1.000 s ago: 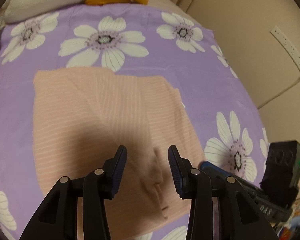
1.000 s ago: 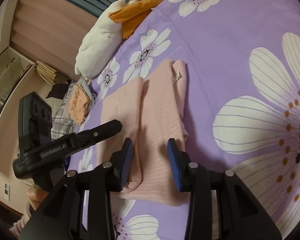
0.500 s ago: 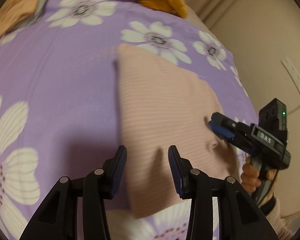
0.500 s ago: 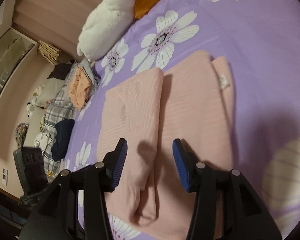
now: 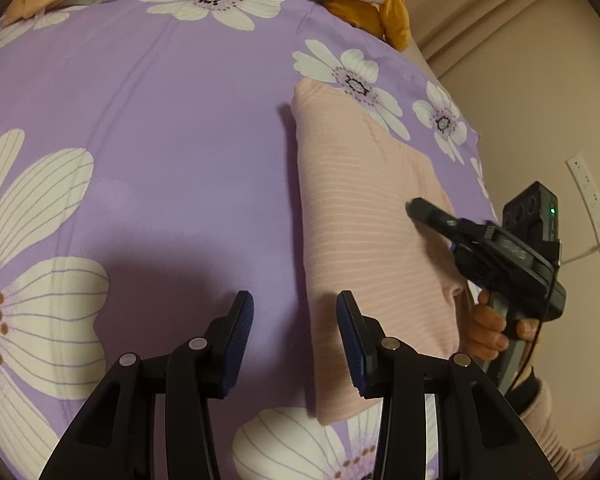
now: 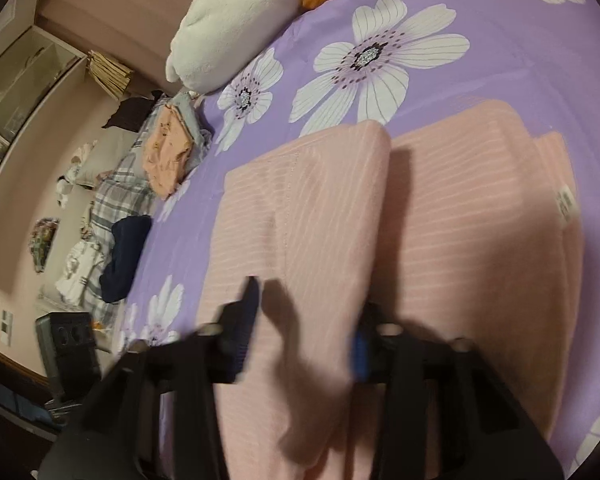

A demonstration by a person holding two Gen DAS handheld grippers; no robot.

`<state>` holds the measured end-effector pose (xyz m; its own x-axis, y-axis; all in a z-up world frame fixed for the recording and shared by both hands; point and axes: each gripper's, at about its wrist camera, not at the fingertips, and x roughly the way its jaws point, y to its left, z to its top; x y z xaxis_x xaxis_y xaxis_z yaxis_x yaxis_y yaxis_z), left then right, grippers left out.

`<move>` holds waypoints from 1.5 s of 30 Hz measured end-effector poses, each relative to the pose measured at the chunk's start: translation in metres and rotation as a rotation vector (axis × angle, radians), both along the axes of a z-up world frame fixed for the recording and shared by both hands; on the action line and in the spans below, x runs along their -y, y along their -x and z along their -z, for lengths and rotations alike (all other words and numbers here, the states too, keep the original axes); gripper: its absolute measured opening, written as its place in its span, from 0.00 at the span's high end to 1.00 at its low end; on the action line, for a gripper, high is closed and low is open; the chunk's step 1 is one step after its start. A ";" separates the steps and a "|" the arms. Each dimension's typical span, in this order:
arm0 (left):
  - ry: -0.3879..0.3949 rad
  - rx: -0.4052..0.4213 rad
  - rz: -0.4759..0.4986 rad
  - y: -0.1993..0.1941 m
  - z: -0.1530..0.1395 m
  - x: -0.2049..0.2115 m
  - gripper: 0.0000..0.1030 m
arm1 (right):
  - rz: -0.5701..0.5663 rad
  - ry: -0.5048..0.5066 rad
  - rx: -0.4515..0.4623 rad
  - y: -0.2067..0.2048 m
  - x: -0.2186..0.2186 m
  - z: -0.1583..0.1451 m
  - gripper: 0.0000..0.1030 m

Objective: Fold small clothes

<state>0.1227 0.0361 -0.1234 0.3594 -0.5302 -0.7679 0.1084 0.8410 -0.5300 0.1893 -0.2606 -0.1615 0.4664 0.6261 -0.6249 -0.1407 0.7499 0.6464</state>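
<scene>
A pink striped garment [image 5: 364, 224] lies partly folded on the purple flowered bedspread [image 5: 172, 152]. In the right wrist view the garment [image 6: 440, 240] shows one side flap folded over the middle and a white label at its right edge. My left gripper [image 5: 295, 320] is open and empty, low over the bedspread just left of the garment's near left edge. My right gripper [image 6: 306, 320] is open and empty, hovering over the folded flap; it also shows in the left wrist view [image 5: 432, 216] above the garment's right side.
A white plush toy with orange parts [image 6: 236, 20] lies at the head of the bed. A pile of other clothes [image 6: 164, 152], orange, plaid and dark blue, sits along the bed's far left side. A wall with a power strip [image 5: 590, 196] is to the right.
My left gripper has swung left off the garment and now sits beside its left edge. My right gripper has moved forward over the garment's folded flap. Both stayed open.
</scene>
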 end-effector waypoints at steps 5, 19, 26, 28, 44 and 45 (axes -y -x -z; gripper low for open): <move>-0.008 0.000 0.008 0.001 -0.003 0.000 0.61 | 0.037 0.029 0.076 0.008 0.003 -0.019 0.91; -0.045 0.094 0.149 -0.006 -0.032 0.056 0.61 | 0.162 0.129 0.034 0.024 0.067 -0.012 0.89; -0.092 0.152 0.244 -0.007 -0.037 0.101 0.61 | 0.195 0.134 0.050 0.024 0.074 -0.017 0.84; -0.100 0.154 0.263 -0.006 -0.033 0.108 0.61 | 0.234 0.142 0.089 0.027 0.084 -0.025 0.84; -0.134 0.120 0.316 -0.009 -0.015 0.117 0.61 | 0.297 0.388 0.141 0.033 0.085 -0.049 0.84; -0.132 0.127 0.318 -0.009 -0.018 0.116 0.61 | 0.282 0.353 0.183 0.047 0.081 -0.059 0.84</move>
